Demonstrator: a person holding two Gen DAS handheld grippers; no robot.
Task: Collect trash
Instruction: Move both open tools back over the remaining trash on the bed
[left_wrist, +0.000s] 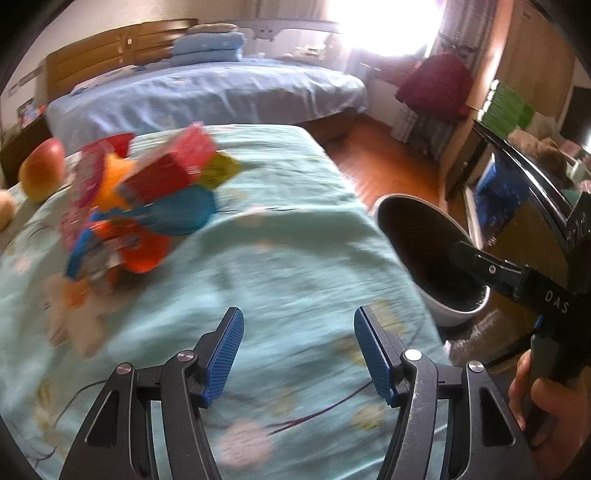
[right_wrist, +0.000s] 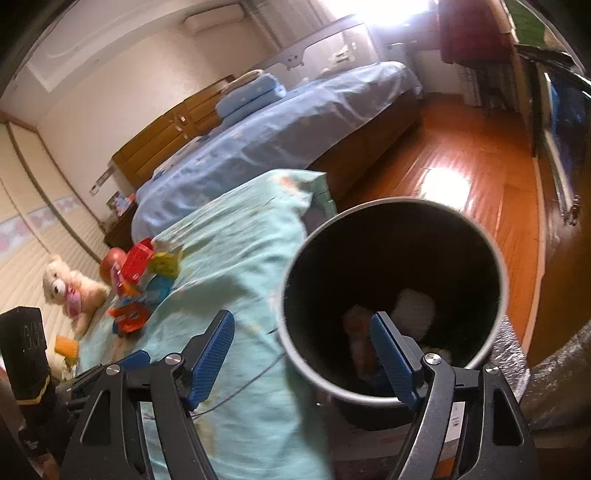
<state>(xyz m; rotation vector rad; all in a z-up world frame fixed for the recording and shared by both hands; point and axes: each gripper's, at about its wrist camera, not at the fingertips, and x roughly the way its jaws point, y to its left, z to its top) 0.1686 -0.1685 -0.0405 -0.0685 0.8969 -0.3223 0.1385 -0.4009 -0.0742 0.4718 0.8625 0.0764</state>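
Both tongs are open and hold nothing: the left tongs (left_wrist: 298, 354) hang over the soft, wrinkled green bedsheet (left_wrist: 295, 258), with the heap of crumpled bright wrappers (left_wrist: 140, 206) ahead to their left. The right tongs (right_wrist: 302, 350) straddle the rim of the round, dark bin (right_wrist: 391, 291).

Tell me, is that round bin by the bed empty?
Not empty. The bin holds a white scrap and an orange-brown piece at its dark bottom.
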